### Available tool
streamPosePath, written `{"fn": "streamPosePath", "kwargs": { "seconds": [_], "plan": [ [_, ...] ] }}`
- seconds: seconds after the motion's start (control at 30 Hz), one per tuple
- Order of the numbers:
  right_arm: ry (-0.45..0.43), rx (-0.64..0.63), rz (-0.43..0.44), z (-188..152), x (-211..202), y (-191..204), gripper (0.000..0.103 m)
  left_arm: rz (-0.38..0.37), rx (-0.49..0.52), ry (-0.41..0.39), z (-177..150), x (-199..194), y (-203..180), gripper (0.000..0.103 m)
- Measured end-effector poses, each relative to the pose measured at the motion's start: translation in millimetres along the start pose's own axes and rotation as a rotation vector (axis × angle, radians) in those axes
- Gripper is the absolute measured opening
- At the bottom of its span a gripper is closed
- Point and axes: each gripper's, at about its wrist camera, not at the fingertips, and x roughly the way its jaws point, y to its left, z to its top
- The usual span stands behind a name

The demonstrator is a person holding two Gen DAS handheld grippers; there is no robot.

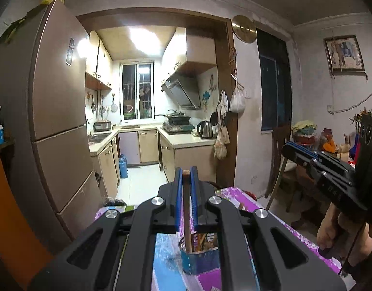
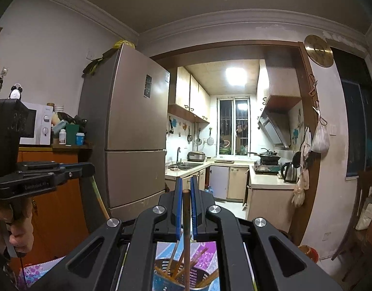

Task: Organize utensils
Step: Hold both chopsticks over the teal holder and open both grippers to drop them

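My left gripper [image 1: 186,172] is shut on a brown wooden chopstick [image 1: 186,206] that hangs upright between its blue pads. The stick's lower end reaches into a blue printed tin [image 1: 200,257] on the purple tablecloth [image 1: 246,201]. My right gripper [image 2: 186,183] is shut on another brown chopstick [image 2: 186,218], held upright over a slotted metal holder [image 2: 205,278] with several chopsticks in it. The right gripper [image 1: 286,146] shows at the right of the left wrist view, in a hand [image 1: 336,232]. The left gripper [image 2: 90,167] shows at the left of the right wrist view, its chopstick [image 2: 99,196] slanting down.
A tall brown fridge [image 2: 132,133] stands left of the kitchen doorway [image 1: 224,97]. An orange cabinet [image 2: 55,194] carries a microwave [image 2: 40,126] and bottles. A wooden chair [image 1: 280,160] and a cluttered side table [image 1: 307,138] stand at the right.
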Motion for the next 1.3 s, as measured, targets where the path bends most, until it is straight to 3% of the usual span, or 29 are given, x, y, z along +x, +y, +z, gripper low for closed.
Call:
{"fn": "streamPosePath", "kwargs": {
  "seconds": [0.5,1.3],
  "plan": [
    [-0.006,0.047,-0.021,-11,49,-34,0.008,-0.017,0.004,-0.015,5,49,-7,0.005],
    [0.111,0.121,0.002,-69,102,-40,0.008,-0.054,-0.011,0.103,-41,104,-2,0.005]
  ]
}}
